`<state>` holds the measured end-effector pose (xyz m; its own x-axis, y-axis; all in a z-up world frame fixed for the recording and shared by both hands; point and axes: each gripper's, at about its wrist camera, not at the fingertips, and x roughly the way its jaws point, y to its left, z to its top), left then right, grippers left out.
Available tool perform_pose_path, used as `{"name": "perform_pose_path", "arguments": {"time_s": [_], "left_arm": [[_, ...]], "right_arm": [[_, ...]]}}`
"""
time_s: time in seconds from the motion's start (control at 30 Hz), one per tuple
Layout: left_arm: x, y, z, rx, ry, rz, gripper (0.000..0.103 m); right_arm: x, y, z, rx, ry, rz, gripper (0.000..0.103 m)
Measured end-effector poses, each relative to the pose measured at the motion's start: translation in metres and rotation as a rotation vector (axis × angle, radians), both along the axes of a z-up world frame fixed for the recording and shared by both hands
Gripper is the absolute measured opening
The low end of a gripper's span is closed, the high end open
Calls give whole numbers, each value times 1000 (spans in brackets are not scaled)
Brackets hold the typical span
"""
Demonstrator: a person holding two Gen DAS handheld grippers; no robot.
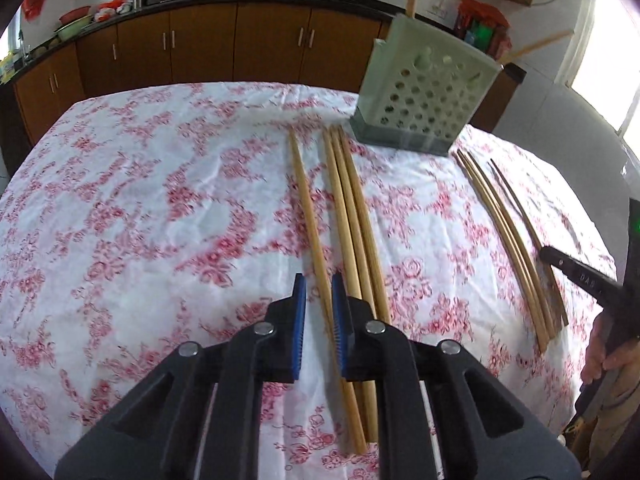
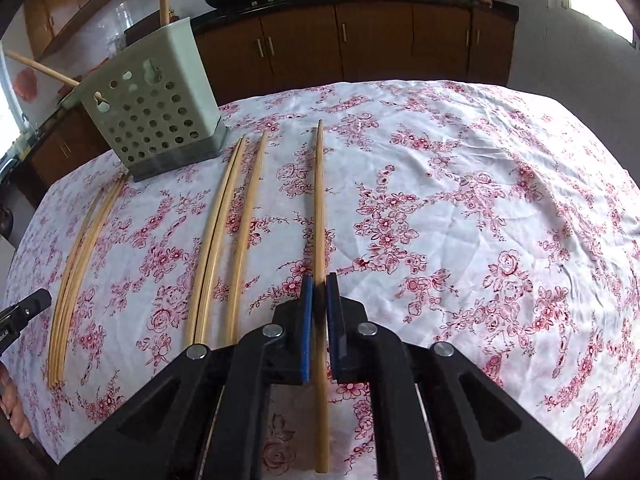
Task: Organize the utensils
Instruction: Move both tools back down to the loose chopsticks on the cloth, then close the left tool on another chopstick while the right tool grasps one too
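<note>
Several bamboo chopsticks lie lengthwise on the floral tablecloth. In the left wrist view my left gripper (image 1: pixel 319 285) straddles one chopstick (image 1: pixel 306 204), its blue pads a little apart on either side of it. A bundle of three chopsticks (image 1: pixel 352 208) lies just right of it. In the right wrist view my right gripper (image 2: pixel 319 285) has its pads closed against a single chopstick (image 2: pixel 319 200). A pale green perforated holder (image 1: pixel 424 92) stands at the far side with two chopsticks in it; it also shows in the right wrist view (image 2: pixel 156 108).
More chopsticks lie in groups: one group (image 1: pixel 504 232) at the right in the left wrist view, two groups (image 2: pixel 224 224) (image 2: pixel 84 248) left of my right gripper. Brown kitchen cabinets (image 2: pixel 360 40) run behind the table. The tablecloth (image 2: pixel 480 200) covers the table.
</note>
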<state>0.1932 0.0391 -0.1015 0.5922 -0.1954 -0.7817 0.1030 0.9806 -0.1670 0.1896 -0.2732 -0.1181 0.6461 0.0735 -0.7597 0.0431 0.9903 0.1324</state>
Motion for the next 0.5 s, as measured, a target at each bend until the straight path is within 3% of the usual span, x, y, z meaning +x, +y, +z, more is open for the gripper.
{"name": "perform_pose_path", "arguments": {"time_s": [0.3, 0.5], "left_arm": [[-3, -14, -10, 91, 3, -10, 11], [14, -4, -8, 122, 7, 51, 9]], "right_arm": [[-8, 4, 1, -22, -10, 35, 8], [-4, 6, 1, -55, -22, 47, 8]]}}
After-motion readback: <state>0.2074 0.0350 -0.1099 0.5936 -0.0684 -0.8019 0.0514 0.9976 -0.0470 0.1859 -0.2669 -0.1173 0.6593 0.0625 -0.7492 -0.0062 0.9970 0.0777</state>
